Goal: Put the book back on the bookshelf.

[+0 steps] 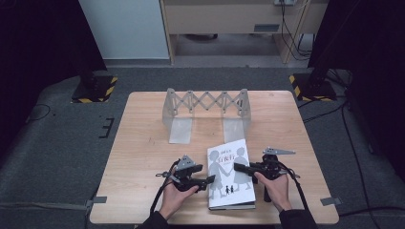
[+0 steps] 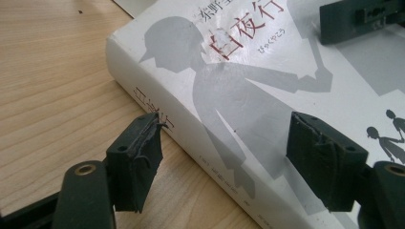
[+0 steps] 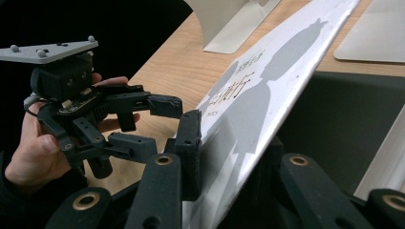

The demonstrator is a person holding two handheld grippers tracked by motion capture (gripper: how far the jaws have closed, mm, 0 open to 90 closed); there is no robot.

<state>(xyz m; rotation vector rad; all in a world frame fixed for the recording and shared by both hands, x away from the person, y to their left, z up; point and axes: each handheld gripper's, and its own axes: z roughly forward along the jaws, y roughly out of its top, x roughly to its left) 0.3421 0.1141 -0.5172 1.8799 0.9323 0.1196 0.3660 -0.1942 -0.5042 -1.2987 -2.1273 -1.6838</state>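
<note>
Item: thick white hardback book w/ grey silhouette-figure cover (image 1: 230, 174), flat on light wooden table (image 1: 143, 143), near edge, in front of folding grey metal bookstand (image 1: 206, 110). R gripper (image 1: 239, 168) had jaws pinched on the front cover's free edge, prob. to lift it open. L gripper (image 1: 208, 181) sat at book's spine side, jaws spread, nothing pinched, likely to steady the book.

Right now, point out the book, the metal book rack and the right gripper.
book (image 1: 230, 186), high view, on its white front cover.
metal book rack (image 1: 207, 102), high view, on its crossed lattice.
right gripper (image 1: 237, 167), high view, at its tips on the cover's edge.
</note>
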